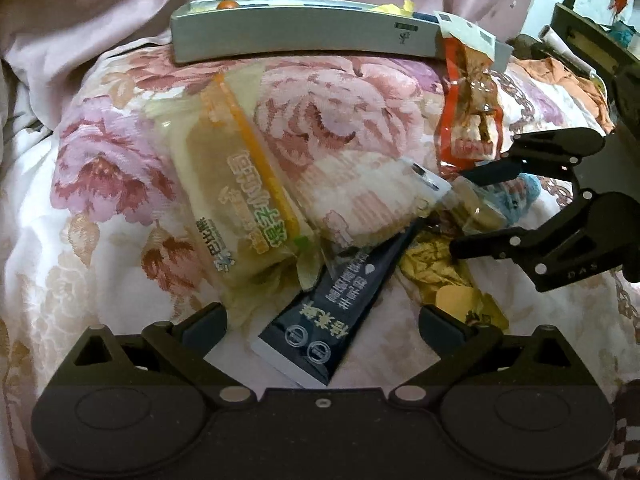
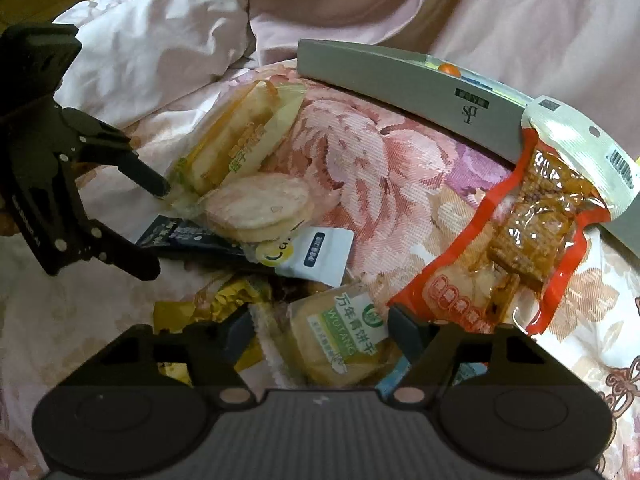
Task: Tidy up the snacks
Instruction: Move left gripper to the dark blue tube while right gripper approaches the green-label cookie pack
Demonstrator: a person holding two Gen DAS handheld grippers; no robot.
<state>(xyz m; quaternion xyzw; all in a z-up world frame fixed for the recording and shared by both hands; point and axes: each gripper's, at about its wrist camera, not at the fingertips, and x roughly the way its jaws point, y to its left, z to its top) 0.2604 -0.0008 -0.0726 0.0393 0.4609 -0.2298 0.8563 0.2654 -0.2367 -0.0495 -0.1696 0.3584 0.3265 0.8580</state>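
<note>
Snack packets lie heaped on a floral bedspread. My right gripper [image 2: 322, 332] straddles a green-labelled biscuit packet [image 2: 340, 340]; its pads stand at the wrapper's edges and I see no squeeze. In the left wrist view the same right gripper [image 1: 460, 210] reaches in from the right. My left gripper [image 1: 322, 320] is open over a dark blue packet [image 1: 340, 312], touching nothing. A yellow-striped cracker packet [image 1: 240, 200] and a clear pack of round crackers [image 2: 260, 208] lie beyond. A red packet [image 2: 520, 248] leans on the grey box [image 2: 420, 92].
The grey box [image 1: 304, 40] stands at the far side with small items inside. Crumpled yellow wrappers [image 1: 436, 264] lie under the pile. Pink bedding [image 2: 160, 40] is bunched up behind and to the left. Furniture and clutter show at the far right.
</note>
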